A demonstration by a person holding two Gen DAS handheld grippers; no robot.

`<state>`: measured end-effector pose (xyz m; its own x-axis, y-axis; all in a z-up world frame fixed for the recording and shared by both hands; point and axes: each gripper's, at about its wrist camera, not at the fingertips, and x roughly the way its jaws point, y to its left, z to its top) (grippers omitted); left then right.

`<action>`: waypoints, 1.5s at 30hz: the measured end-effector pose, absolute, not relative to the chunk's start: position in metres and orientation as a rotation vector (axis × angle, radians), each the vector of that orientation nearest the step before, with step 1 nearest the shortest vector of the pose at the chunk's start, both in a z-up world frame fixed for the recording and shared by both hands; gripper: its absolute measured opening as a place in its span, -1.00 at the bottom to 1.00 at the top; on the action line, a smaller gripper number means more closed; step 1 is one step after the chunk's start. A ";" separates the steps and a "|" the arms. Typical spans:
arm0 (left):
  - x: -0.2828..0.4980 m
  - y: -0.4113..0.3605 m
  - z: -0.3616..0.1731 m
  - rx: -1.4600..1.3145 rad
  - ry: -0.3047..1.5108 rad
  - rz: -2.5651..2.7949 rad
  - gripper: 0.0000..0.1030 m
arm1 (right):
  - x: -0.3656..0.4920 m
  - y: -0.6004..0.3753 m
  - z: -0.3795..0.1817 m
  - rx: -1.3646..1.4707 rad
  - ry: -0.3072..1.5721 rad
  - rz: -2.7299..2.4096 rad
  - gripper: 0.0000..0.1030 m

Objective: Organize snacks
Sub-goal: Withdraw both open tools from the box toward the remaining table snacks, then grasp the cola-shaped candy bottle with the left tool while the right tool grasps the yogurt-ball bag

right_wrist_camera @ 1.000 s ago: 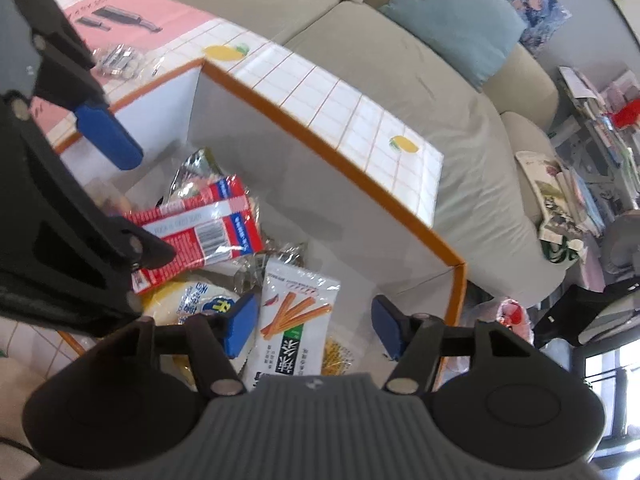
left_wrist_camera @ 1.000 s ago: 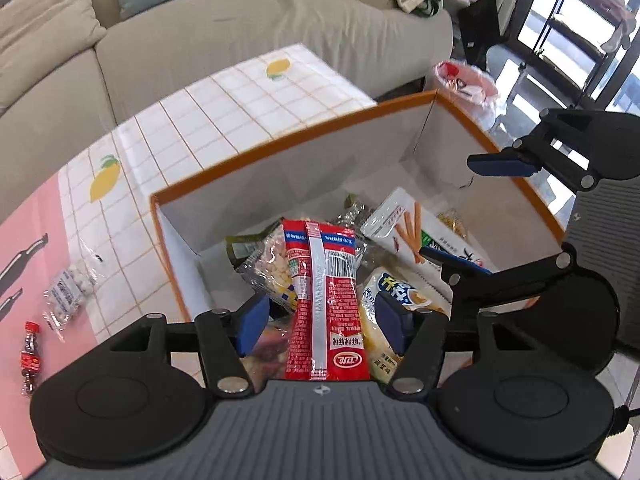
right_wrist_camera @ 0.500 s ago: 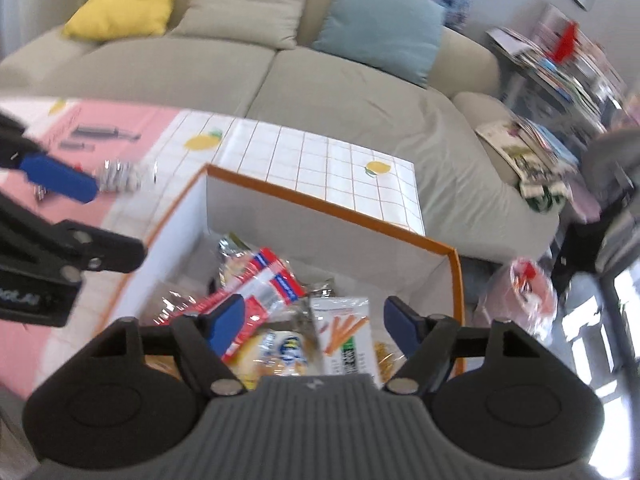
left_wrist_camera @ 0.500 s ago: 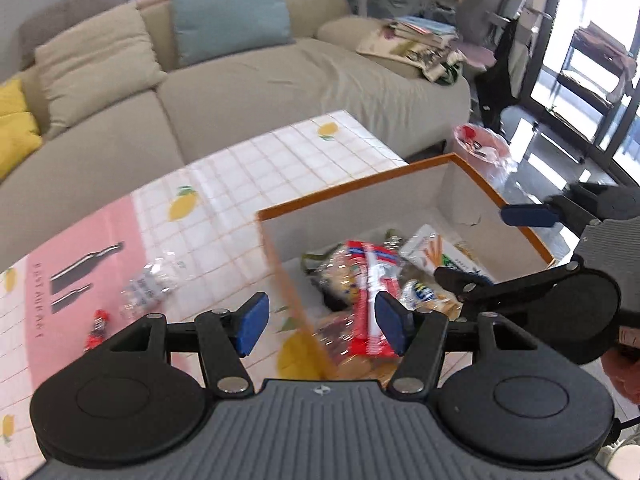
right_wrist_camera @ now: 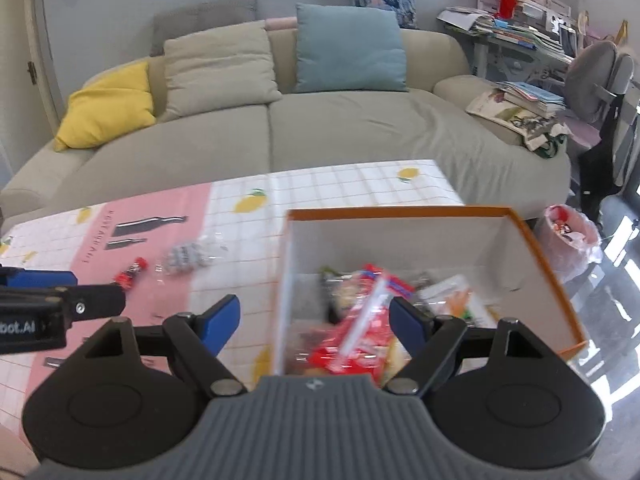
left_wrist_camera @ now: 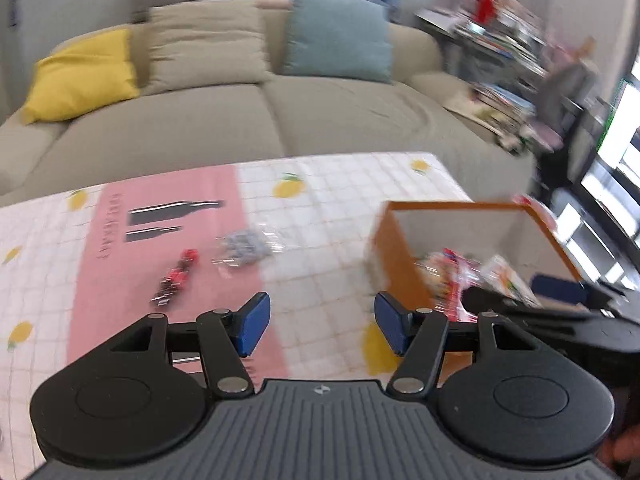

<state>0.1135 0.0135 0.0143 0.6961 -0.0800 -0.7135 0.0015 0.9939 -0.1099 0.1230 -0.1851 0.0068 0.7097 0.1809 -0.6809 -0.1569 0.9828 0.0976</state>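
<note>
Now that my left gripper (left_wrist_camera: 320, 326) has withdrawn from the box (right_wrist_camera: 532, 240), fingers released and empty, two snacks remain left of it: clear packet (left_wrist_camera: 244, 246), red packet (left_wrist_camera: 176, 278).

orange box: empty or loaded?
Loaded. The orange box holds several snack packs, a red packet on top. Two snacks remain outside on the table: a clear bag and a red stick.

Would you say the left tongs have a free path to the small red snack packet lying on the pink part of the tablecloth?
Probably yes: the left tongs are open and empty, the red snack packet lies ahead-left on the tablecloth, nothing between; the clear bag sits beside it.
</note>
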 end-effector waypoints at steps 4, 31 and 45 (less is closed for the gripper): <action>0.112 0.044 0.000 -0.167 0.808 0.035 0.38 | 0.120 -0.155 -0.001 0.071 0.761 0.234 0.55; 0.190 0.155 -0.098 -0.208 0.856 0.161 0.01 | 0.225 -0.019 -0.095 -0.091 0.818 0.325 0.53; 0.242 0.167 -0.133 -0.127 0.959 0.013 0.00 | 0.302 0.019 -0.124 -0.010 0.895 0.312 0.54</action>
